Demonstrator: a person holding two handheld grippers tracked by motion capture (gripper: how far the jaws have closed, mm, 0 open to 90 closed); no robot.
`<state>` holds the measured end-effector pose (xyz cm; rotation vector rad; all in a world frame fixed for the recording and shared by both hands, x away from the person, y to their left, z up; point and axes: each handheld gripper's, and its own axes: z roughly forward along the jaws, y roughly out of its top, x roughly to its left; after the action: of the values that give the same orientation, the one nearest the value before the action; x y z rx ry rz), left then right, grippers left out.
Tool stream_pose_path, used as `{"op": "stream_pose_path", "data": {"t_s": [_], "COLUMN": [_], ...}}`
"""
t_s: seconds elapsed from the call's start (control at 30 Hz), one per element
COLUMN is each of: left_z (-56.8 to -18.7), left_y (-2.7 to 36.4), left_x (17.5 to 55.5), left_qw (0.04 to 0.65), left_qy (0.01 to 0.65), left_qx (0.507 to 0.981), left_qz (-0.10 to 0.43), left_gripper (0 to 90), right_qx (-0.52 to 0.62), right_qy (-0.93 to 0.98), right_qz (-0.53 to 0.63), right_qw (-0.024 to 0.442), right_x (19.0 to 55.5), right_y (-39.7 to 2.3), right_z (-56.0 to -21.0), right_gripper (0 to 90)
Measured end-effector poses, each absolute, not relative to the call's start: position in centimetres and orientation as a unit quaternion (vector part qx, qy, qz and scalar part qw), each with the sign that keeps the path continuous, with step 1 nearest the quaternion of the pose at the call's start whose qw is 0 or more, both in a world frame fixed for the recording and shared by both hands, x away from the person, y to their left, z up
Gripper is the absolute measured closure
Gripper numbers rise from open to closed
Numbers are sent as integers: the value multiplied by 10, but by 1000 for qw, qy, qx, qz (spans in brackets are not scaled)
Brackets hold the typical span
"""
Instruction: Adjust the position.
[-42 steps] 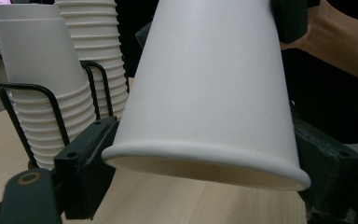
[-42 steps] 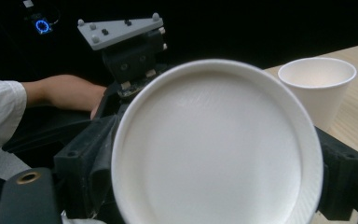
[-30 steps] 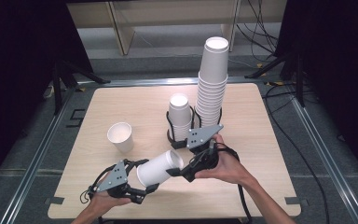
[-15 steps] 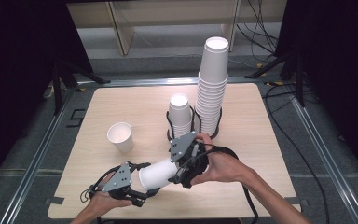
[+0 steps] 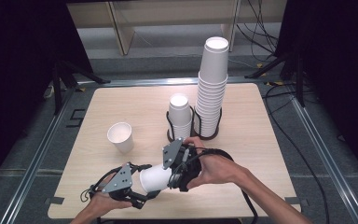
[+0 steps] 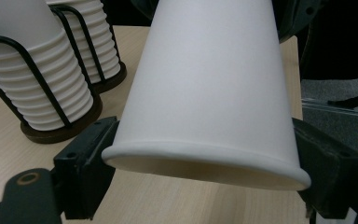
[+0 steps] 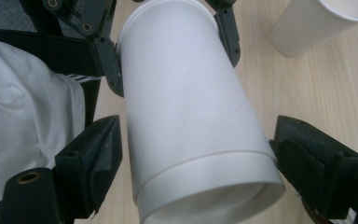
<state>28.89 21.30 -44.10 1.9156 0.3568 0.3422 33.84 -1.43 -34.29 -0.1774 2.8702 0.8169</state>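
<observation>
Near table front, left gripper (image 5: 142, 198) jaws clamping one cup (image 5: 156, 177), right gripper (image 5: 175, 179) jaws wide.

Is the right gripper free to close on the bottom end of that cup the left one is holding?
Probably yes. The right gripper has open jaws either side of the cup, gaps showing on both sides and nothing between. The left gripper grips the cup at its rim end, away from the base.

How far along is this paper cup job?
Done: one loose cup stands apart on the table. In hand: the left gripper clamps a second cup at its rim, with the right gripper open around its base. Left: two racked stacks.
</observation>
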Motion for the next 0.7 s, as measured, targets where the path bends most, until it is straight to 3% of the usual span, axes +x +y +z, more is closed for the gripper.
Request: {"op": "stream_pose_path", "data": {"t_s": [0.7], "left_z": [-439], "left_y": [213], "left_x": [286], "left_qw": [558], "left_qy": [133], "left_qx": [807], "left_qz": [139], "left_gripper": [162], "right_qx": [-73], "right_qy": [963], "right_qz": [254], "right_qw": [46], "right_x": [337], "right_y": [-6], "right_z": [-356], "right_gripper": [222]}}
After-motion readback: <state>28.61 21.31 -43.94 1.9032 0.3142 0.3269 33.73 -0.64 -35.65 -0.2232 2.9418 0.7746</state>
